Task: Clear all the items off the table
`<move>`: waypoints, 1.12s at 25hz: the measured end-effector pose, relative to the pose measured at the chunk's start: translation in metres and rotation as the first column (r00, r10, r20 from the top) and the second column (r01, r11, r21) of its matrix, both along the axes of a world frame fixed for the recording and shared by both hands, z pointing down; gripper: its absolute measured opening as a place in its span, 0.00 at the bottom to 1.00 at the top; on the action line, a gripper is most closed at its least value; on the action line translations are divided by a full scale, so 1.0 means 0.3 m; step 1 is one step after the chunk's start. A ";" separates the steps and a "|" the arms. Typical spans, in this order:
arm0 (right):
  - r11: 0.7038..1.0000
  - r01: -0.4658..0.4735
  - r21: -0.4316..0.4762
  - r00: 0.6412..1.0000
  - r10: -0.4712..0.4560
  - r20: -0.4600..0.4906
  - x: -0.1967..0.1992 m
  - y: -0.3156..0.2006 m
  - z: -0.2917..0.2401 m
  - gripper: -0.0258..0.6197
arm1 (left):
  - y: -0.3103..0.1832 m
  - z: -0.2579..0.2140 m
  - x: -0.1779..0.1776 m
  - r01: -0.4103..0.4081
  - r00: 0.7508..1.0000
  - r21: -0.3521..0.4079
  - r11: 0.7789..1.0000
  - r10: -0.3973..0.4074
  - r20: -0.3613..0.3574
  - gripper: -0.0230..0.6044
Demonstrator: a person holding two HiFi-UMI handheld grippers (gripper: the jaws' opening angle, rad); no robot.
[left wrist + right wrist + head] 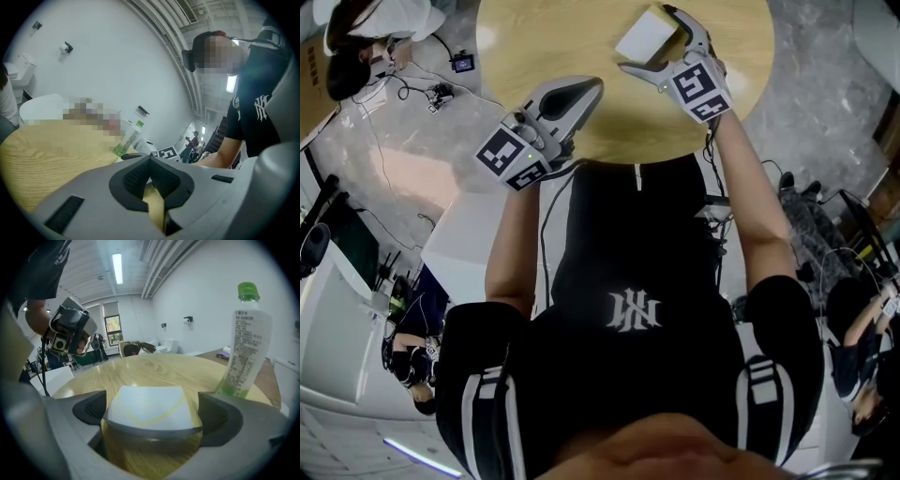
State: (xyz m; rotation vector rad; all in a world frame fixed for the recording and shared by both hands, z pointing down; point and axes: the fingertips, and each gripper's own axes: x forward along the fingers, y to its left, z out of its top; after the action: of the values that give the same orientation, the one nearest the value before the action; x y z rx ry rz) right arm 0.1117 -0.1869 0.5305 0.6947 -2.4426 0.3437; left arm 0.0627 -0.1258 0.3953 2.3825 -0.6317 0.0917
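A white flat pack (645,36) with a thin yellow line (147,408) lies on the round wooden table (572,37), near its middle. My right gripper (649,39) stands open around it, one jaw on each side, and the pads (89,411) do not press on it. A clear bottle with a green cap (246,348) stands upright just right of that gripper; it also shows in the left gripper view (129,138). My left gripper (586,89) is shut with nothing in it (150,161), over the table's near edge.
The table's near edge runs right in front of the person's body. A white low stand (459,244) is on the floor at the left, with cables beside it. Other people sit around the room (356,47). A white round table (42,105) stands beyond.
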 end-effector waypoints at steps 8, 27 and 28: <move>0.999 0.024 0.029 0.998 -0.022 -0.060 -0.001 -0.004 0.022 0.93 | 0.002 0.003 -0.021 0.014 1.000 0.006 1.000 -0.014 -0.002 0.06; 0.984 0.095 0.147 0.994 -0.103 0.046 0.040 -0.014 -0.320 0.87 | 0.016 -0.115 -0.053 0.157 0.985 0.097 0.983 -0.163 0.061 0.06; 0.980 0.117 0.164 0.990 -0.128 0.064 0.023 -0.007 -0.355 0.87 | 0.029 -0.132 -0.074 0.185 0.978 0.112 0.976 -0.194 0.070 0.06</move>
State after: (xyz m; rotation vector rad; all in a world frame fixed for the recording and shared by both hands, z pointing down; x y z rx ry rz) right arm 0.1187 -0.1890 0.4240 0.6034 -2.5902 0.1283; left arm 0.0406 -0.1171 0.3558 2.4151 -0.9205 0.0736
